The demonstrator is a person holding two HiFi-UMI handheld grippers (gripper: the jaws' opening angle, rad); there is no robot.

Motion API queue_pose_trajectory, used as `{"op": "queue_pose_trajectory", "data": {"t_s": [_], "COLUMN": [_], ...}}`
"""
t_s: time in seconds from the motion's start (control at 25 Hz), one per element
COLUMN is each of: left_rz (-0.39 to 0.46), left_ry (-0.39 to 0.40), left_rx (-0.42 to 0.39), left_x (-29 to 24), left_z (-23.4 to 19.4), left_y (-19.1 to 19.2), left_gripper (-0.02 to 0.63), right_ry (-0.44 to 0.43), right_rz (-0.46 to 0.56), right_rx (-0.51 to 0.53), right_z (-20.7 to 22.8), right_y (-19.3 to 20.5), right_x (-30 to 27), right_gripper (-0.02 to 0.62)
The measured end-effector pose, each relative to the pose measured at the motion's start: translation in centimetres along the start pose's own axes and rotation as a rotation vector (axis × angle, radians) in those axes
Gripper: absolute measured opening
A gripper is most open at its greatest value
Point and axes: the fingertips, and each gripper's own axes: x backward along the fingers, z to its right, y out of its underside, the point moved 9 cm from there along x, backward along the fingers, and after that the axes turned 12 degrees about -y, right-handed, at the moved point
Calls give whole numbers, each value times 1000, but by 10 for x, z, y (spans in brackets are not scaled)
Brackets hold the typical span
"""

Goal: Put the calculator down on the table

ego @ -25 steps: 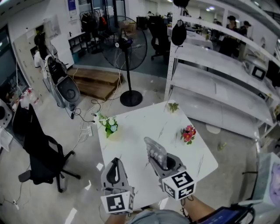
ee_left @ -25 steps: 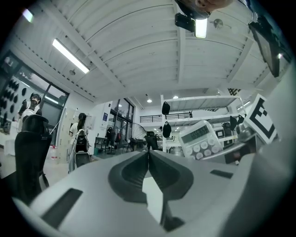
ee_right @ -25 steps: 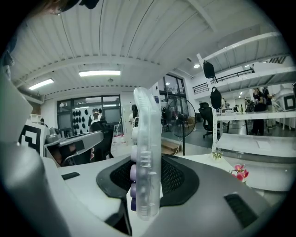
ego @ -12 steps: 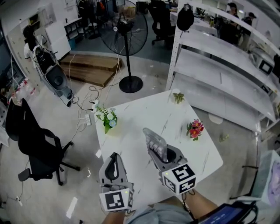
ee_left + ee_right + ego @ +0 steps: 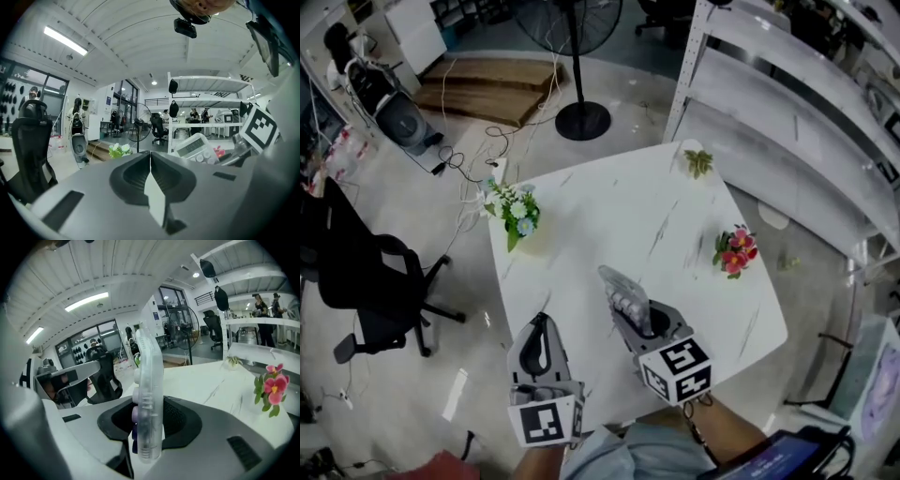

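The right tongs were clenched on the calculator. They gripped its lower end with one pad on each face, so that it stood upright and edge-on between them, its rounded keys facing the left jaw. The left tongs were closed on nothing, their two jaws meeting along a thin seam.

From the head view, both tongs hung over the near side of the white worktop, the left beside the right and apart from it. The calculator pointed up and away from the person, and no part of it appeared to touch the surface.

The worktop ahead of it was bare. A bunch of white flowers sat near the left edge, red flowers near the right edge, and a small green sprig at the far corner, all well apart from the calculator.

By my reading, the task was not yet done. The calculator was held and in place above the worktop, but lowering it, laying it flat and opening the right tongs all remained.
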Motion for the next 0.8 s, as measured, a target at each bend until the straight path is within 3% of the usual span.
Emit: {"op": "queue_pose_trajectory", "data": {"t_s": [0.48,0.8], "left_rz": [-130,-165], "left_ry": [-52,-55], "left_rx": [7,14], "left_x": [-6,-19], "left_z": [-2,-2], "left_y": [44,59], "left_gripper": [9,9], "right_ry": [-61,-85], "right_rz": [-158,-190], "right_rx": [-172,-299], "right_z": [17,29], "right_y": [64,74], "right_x": [-31,-43], "right_gripper": [147,149]}}
